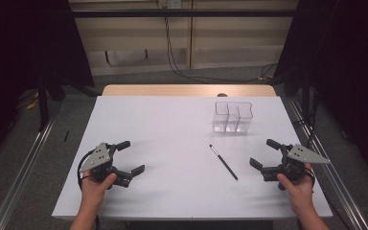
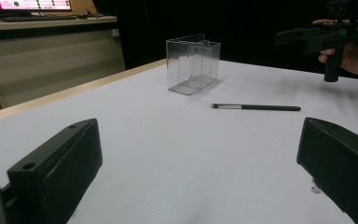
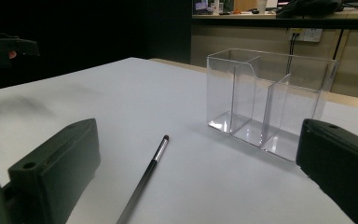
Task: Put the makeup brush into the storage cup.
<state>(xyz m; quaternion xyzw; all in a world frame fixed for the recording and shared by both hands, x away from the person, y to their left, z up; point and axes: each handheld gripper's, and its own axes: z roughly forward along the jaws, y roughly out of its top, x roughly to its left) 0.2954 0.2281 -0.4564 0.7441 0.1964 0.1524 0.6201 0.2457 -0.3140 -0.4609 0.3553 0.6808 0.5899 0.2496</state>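
Observation:
A thin black makeup brush (image 1: 223, 162) lies flat on the white table (image 1: 172, 143), between the two grippers and nearer the right one. A clear plastic organiser (image 1: 233, 116) with three compartments stands upright behind it, empty. My left gripper (image 1: 130, 156) is held at the table's left front, open, nothing between its jaws. My right gripper (image 1: 264, 154) is held at the right front, open and empty too. The brush (image 2: 256, 107) and the organiser (image 2: 193, 63) lie ahead in the left gripper view. In the right gripper view the brush (image 3: 144, 177) runs between the jaws, the organiser (image 3: 268, 100) just beyond.
The white table top ends in a wooden strip (image 1: 189, 90) at the far edge. Metal rails (image 1: 21, 167) run along the floor on both sides. Cables (image 1: 177, 62) hang down the back wall. Dark curtains close in left and right.

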